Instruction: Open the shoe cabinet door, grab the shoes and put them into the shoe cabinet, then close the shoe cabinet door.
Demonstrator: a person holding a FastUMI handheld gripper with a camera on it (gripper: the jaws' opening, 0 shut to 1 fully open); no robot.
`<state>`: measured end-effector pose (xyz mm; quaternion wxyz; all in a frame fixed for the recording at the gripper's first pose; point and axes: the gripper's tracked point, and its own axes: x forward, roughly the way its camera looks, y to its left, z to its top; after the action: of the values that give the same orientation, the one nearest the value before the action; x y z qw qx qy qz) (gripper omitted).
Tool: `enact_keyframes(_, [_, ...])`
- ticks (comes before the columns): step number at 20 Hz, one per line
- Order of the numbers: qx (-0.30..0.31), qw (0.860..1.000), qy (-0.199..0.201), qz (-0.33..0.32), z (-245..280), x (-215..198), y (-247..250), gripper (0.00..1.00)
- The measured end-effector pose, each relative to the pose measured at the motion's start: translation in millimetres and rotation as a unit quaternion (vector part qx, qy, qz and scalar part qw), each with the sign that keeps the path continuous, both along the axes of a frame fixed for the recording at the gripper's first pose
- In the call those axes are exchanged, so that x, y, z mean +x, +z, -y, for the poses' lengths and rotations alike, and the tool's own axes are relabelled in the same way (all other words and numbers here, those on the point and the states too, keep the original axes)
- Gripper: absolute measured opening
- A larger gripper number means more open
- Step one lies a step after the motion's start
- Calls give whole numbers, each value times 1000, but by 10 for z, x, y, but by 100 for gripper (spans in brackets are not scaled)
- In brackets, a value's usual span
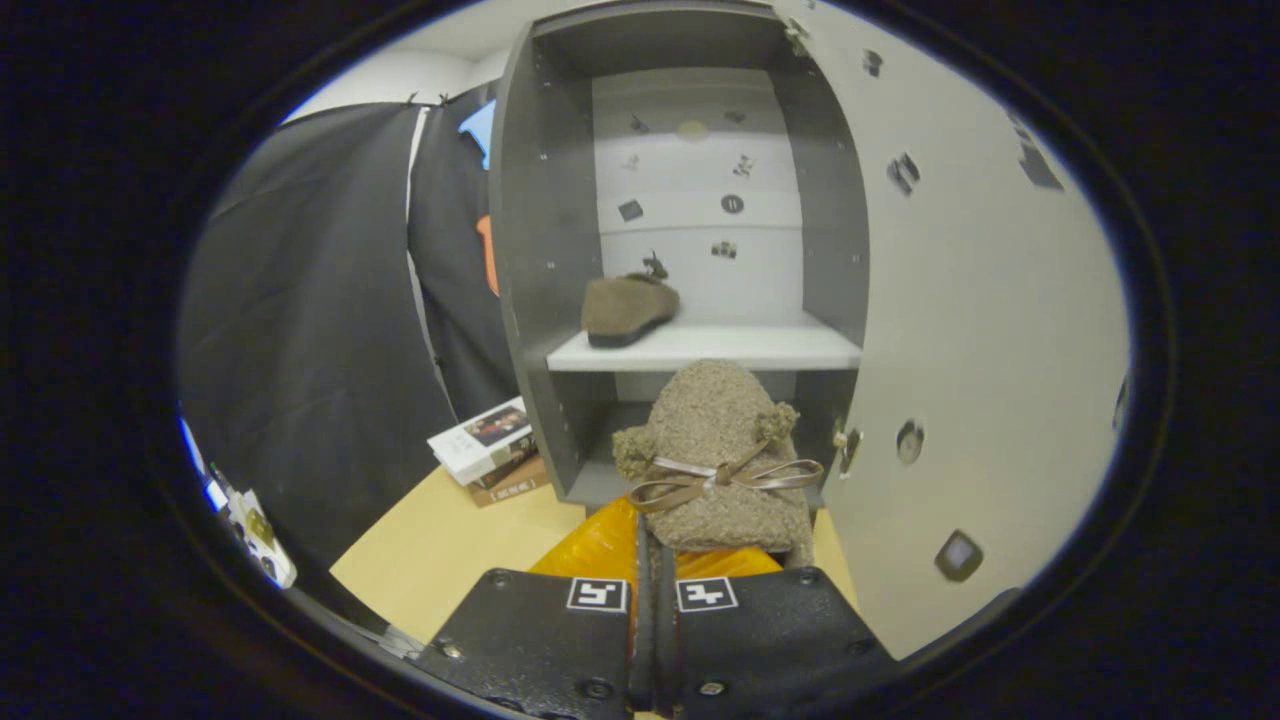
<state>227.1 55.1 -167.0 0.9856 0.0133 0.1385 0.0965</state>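
Shoe [722,450] sits clamped in the tongs [652,560], fuzzy tan, ribbon bow and two pompoms facing the camera. Tongs are closed together on its near edge, fingers [600,545] almost touching, shoe sticking up and forward just ahead of them. The exact part pinched is hidden behind the shoe body.

Shoe cabinet [530,260] is straight beyond, dark grey shell, door [960,330] swung open on the right. Held shoe hangs in front of the lower compartment, just below the white shelf [720,348]; can't tell if it's already inside or short of the opening. Second shoe [628,308], same tan, rests on that shelf at its left side, toe toward the left wall. Small stickers on the back panel and door, too small to make out.

Counter [440,560] is light wood. Stack of books [488,448] lies on it, just left of the cabinet base. Cabinet top is cut off.
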Motion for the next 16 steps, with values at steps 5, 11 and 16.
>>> enact_keyframes(5, [-6, 999, 0, 35, -42, 459, 630, 5])
enact_keyframes(11, [-12, 998, -14, 57, -46, 1262, 1084, 5])
enact_keyframes(16, [-11, 998, -32, 51, -60, 1912, 1166, 5])
